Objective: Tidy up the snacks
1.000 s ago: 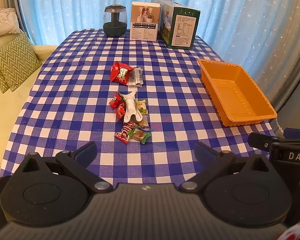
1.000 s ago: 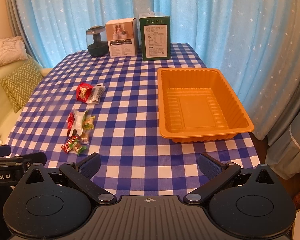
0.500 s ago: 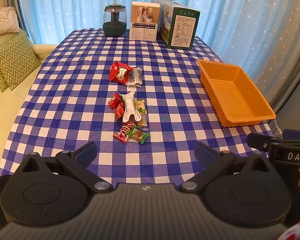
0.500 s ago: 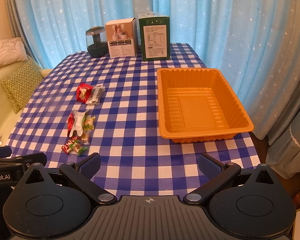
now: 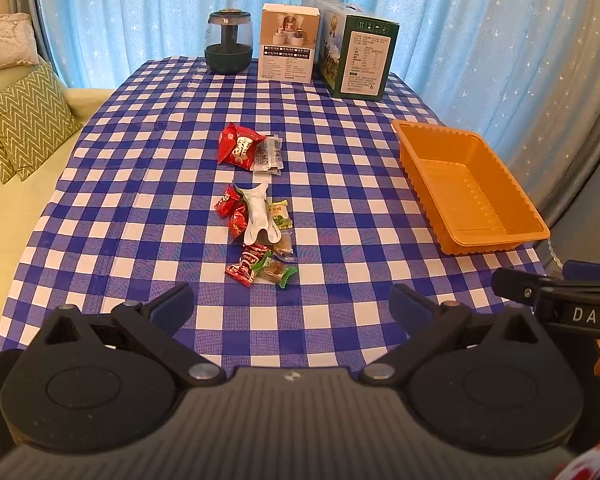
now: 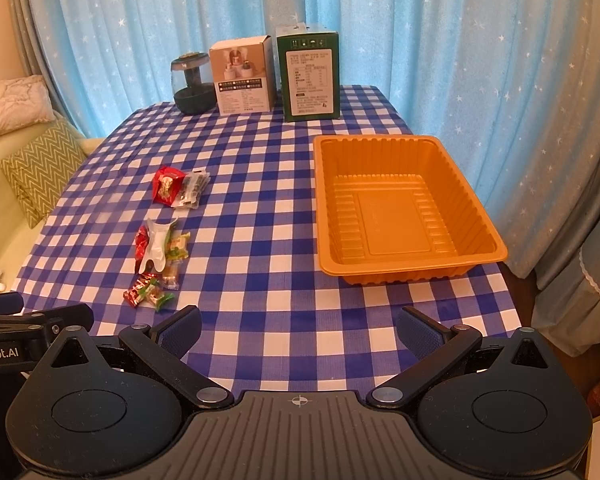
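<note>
Wrapped snacks (image 5: 260, 216) lie strewn mid-table (image 5: 140, 216), well apart from the empty orange tray (image 6: 400, 204) meant to collect them. Both hand-held grippers, left (image 5: 290, 300) and right (image 6: 298, 322), hover near the table's front edge, jaws spread, ready to pick.

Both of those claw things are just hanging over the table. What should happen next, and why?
Probably the left gripper should ease forward and down toward the nearest snacks. Its fingers are spread wide and hold nothing, the small packets lie loose on the checked cloth just ahead of it, and the orange tray is bare. The right gripper, also open, faces the tray rather than the snacks.
</note>
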The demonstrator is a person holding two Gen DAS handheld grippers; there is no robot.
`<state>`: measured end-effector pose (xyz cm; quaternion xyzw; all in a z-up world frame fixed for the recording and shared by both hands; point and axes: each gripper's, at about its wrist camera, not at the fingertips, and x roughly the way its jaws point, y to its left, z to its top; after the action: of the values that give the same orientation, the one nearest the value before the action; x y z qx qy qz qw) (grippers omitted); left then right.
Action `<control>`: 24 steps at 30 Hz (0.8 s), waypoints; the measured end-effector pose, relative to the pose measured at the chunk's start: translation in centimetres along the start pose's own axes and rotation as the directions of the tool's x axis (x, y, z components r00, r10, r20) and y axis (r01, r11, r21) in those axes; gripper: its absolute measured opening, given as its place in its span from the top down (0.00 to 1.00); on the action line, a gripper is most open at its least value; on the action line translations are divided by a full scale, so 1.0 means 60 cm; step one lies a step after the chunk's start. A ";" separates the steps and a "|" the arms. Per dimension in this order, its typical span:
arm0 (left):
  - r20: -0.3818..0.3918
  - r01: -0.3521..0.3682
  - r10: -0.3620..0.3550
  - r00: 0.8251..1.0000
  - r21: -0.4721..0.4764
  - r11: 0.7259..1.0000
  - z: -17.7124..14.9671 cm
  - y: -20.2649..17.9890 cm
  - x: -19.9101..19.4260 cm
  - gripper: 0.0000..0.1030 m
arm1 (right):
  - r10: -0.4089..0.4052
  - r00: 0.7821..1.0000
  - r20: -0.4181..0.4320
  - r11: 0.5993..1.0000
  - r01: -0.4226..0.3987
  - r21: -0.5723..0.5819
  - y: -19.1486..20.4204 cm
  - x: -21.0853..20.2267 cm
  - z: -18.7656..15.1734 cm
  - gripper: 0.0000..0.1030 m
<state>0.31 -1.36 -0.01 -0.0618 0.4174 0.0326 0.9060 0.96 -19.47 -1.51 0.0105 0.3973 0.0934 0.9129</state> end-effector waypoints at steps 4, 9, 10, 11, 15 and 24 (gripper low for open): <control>0.000 0.000 0.000 1.000 -0.001 1.000 0.000 0.000 0.000 0.00 | 0.000 1.000 0.001 1.000 0.000 0.000 0.000 0.000 0.000 0.00; 0.002 0.003 -0.003 1.000 -0.002 1.000 -0.001 -0.001 -0.002 0.00 | 0.001 1.000 0.000 1.000 -0.001 0.001 0.000 0.001 0.000 0.00; 0.002 0.001 -0.001 1.000 -0.001 1.000 -0.001 -0.001 -0.002 0.00 | 0.001 1.000 0.000 1.000 -0.001 0.001 0.000 0.000 0.000 0.00; 0.002 0.002 -0.002 1.000 -0.001 1.000 -0.001 0.000 -0.002 0.00 | 0.001 1.000 0.000 1.000 -0.001 0.001 0.000 0.001 0.000 0.00; 0.002 0.003 -0.003 1.000 -0.001 1.000 0.000 0.000 -0.002 0.00 | 0.001 1.000 0.001 1.000 -0.001 0.001 0.000 0.001 0.001 0.00; 0.009 0.006 -0.006 1.000 -0.020 1.000 0.001 0.022 -0.003 0.00 | 0.003 1.000 0.011 1.000 -0.003 0.004 0.005 0.001 -0.002 0.00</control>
<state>0.11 -0.04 0.07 -0.0719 0.4129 0.0343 0.9073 0.86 -19.19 -1.63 0.0134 0.3924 0.0942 0.9149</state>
